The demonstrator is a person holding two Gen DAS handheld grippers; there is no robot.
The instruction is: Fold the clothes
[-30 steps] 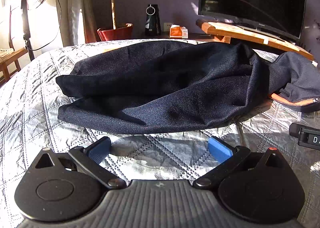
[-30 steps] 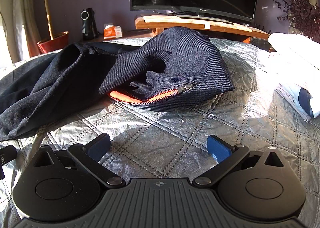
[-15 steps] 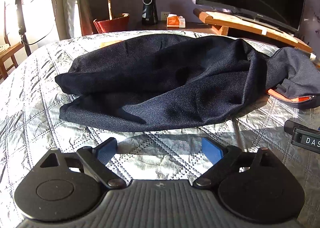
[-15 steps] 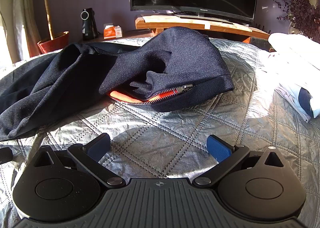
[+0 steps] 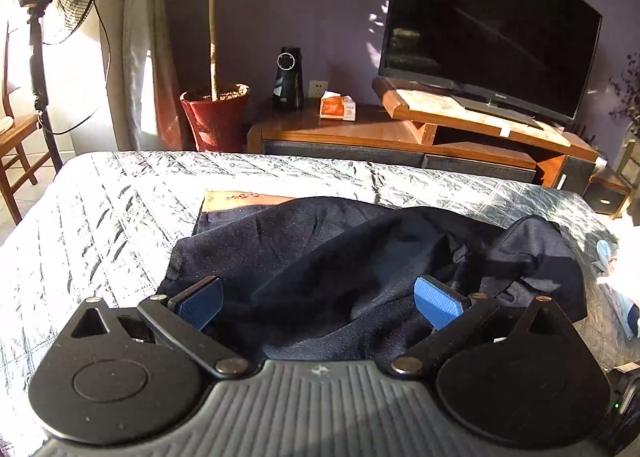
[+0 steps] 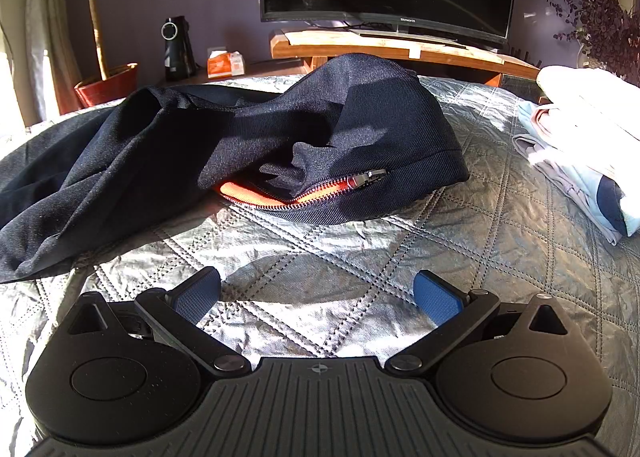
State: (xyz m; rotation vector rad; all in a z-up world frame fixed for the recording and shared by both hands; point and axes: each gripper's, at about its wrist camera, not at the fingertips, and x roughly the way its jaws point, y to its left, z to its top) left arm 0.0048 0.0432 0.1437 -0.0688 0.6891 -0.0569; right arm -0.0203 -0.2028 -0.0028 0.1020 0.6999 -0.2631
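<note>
Left gripper [image 5: 319, 301] fingers apart over crumpled dark jeans [image 5: 360, 257] on quilted bed [image 5: 100, 217], right gripper [image 6: 317, 294] fingers apart above quilt near zipper [image 6: 366, 175]

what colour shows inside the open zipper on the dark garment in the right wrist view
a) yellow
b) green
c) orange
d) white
c, since an orange lining shows along the zipper of the dark navy garment lying on the quilted cover.
</note>
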